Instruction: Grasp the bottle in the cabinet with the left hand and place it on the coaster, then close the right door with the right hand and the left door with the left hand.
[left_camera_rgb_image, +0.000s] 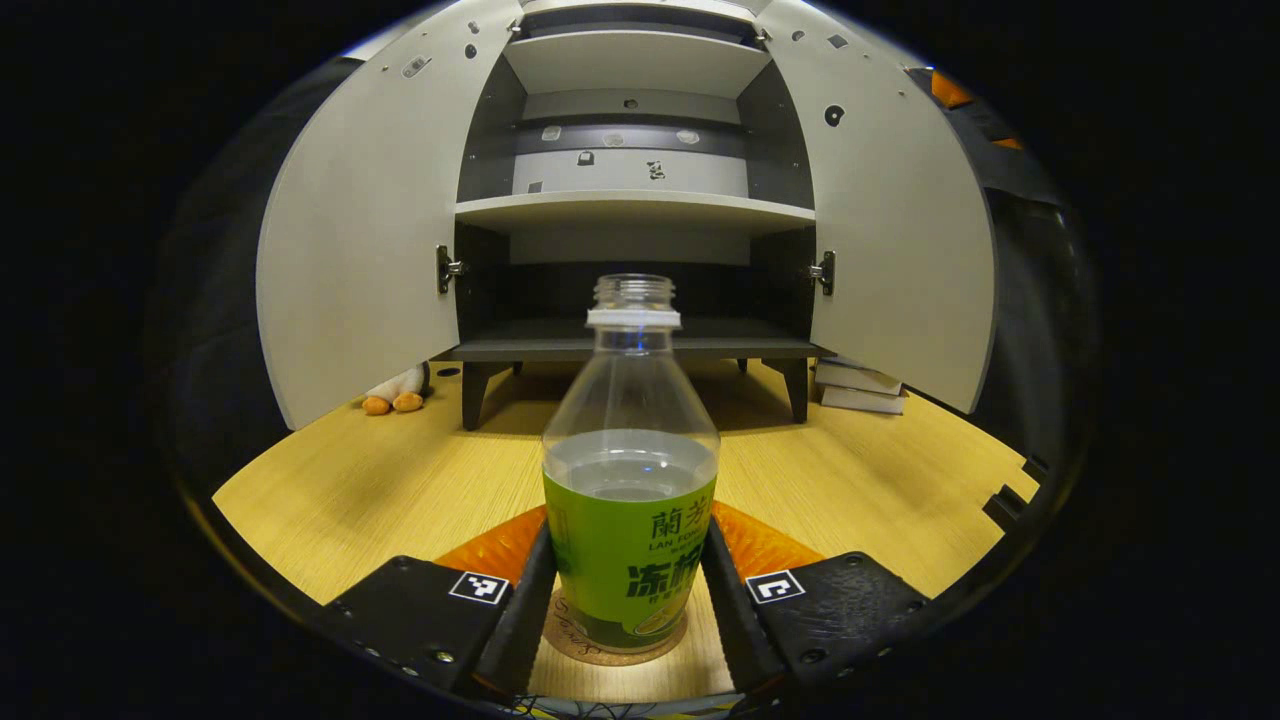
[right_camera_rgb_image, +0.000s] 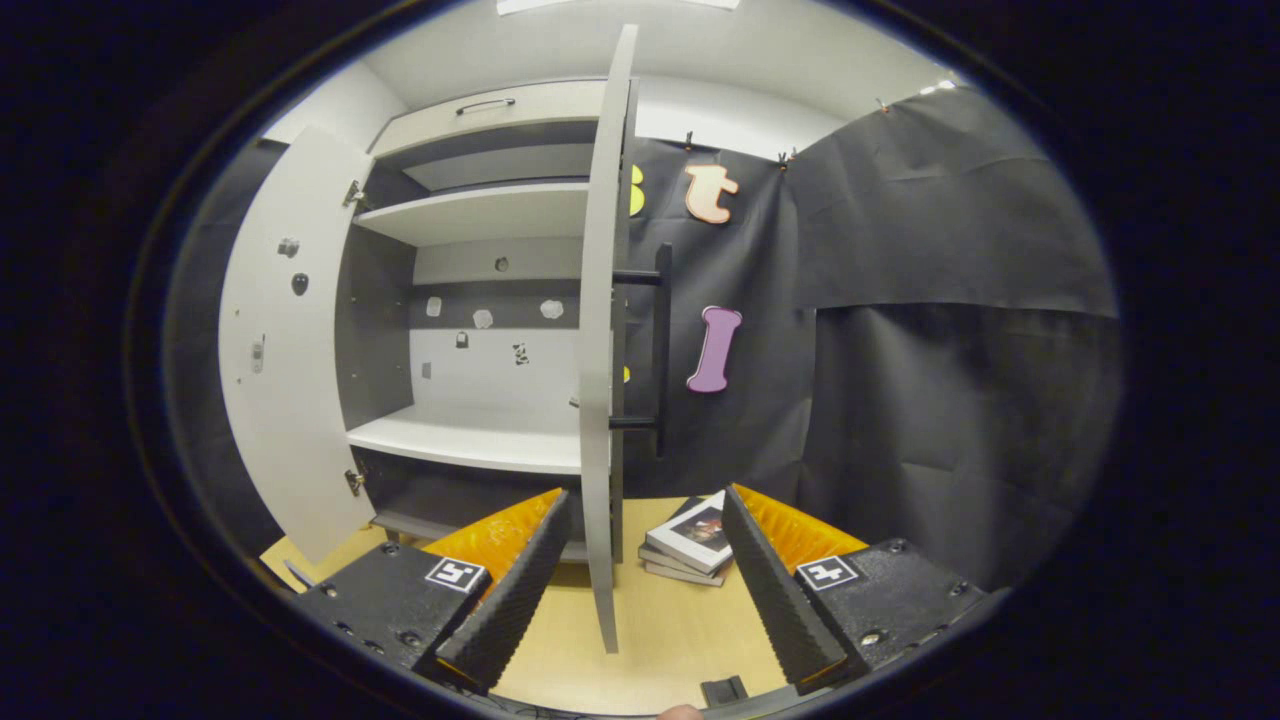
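Standing upright on a round coaster (left_camera_rgb_image: 613, 650) near the front edge of the wooden worktop (left_camera_rgb_image: 350, 480), the bottle (left_camera_rgb_image: 630, 480) has no cap, a green label and clear liquid up to the label's top. The left gripper (left_camera_rgb_image: 628, 610) has one finger on each side of the bottle's lower body — the fingers look to be touching the label, though whether they press it or merely flank it I cannot tell.

Toward the back edge of the worktop stands the cabinet (left_camera_rgb_image: 630, 210), its shelves bare, both doors swung wide: the left door (left_camera_rgb_image: 360, 230) and the right door (left_camera_rgb_image: 890, 230). A small plush toy (left_camera_rgb_image: 395, 390) lies by the cabinet's left leg; a stack of books (left_camera_rgb_image: 860, 385) lies behind the right door.

In the right gripper view, the right gripper (right_camera_rgb_image: 640, 590) has its jaws spread wide apart, gripping nothing. The right door (right_camera_rgb_image: 600, 350) is seen edge-on, its lower edge between the two fingers — touching neither — and its dark bar handle (right_camera_rgb_image: 660, 350) on the far side. The books (right_camera_rgb_image: 690, 540) lie just beyond.
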